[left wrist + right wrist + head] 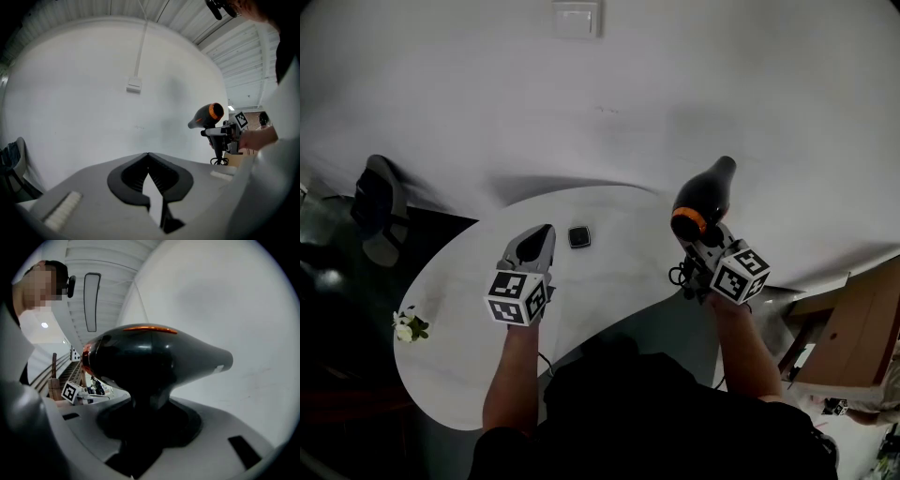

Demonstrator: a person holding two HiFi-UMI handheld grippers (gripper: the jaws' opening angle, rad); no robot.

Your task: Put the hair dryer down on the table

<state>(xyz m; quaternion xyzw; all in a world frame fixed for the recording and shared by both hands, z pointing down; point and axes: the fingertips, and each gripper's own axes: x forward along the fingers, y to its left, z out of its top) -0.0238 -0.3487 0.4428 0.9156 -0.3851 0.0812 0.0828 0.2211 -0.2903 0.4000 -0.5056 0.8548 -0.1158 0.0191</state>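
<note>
Hair dryer [705,199]: held aloft over right edge of table [609,258], handle clamped in right gripper [701,242], jaws wide around it. Barrel axis near-to-far; nozzle toward far wall [469,94], orange ring [691,222] near. Likely rigid, glossy, top-heavy, fairly light; handle the best hold; cord [678,275] trailing. Left gripper [540,232]: jaws together, empty, over table's middle.

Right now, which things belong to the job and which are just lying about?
Job: dryer, right tool gripping it, table.
Lying about: small black item, flowers, chair, box.
</note>
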